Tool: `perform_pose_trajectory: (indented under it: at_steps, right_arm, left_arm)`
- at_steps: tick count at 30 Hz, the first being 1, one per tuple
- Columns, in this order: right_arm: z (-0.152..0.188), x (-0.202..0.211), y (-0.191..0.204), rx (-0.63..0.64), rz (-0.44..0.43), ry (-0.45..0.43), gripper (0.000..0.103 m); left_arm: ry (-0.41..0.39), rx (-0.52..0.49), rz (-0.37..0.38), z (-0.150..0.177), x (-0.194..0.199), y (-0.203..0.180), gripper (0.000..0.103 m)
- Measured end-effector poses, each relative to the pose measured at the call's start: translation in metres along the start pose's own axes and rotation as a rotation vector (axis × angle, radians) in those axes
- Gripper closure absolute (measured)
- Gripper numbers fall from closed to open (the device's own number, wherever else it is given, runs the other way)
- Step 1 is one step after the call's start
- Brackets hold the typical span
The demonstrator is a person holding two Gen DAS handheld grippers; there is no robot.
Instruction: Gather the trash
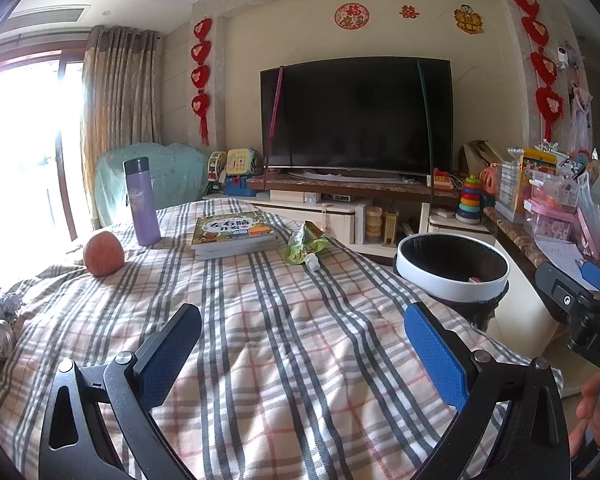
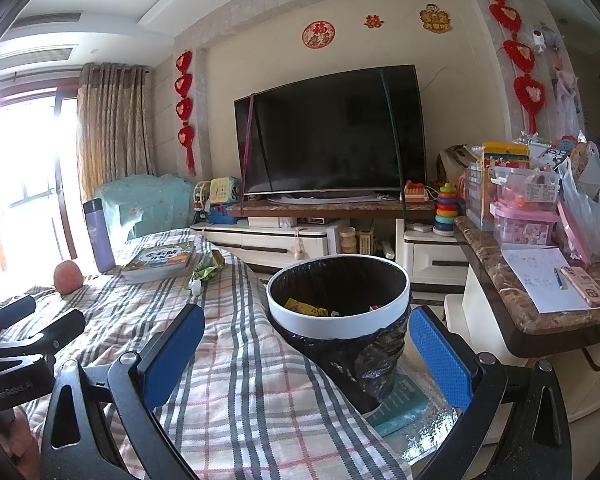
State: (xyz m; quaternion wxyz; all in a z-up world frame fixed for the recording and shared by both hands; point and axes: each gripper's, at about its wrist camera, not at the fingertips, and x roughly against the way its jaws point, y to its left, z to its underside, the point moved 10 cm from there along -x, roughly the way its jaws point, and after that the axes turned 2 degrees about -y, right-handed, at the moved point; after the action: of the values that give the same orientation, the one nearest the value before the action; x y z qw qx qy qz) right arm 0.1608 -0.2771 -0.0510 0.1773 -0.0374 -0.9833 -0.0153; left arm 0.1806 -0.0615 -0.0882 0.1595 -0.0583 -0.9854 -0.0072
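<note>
Wrapper (green, crumpled) sits on plaid cloth beside book, far end; bin at table's R edge. L gripper & R gripper both wide, empty. You approach low w/ L, pinch wrapper's middle, avoid book.

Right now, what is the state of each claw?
Left claw: open, holding nothing.
Right claw: open, holding nothing.
</note>
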Motion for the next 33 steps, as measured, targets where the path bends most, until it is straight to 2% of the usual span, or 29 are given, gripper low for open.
perform_pose_trajectory:
  at_steps: [33]
  right_arm:
    - [0.0044, -0.0058, 0.0030, -0.007, -0.022, 0.029, 0.000]
  left_arm:
    - [0.019, 0.002, 0.010, 0.0047, -0.0092, 0.0004, 0.001]
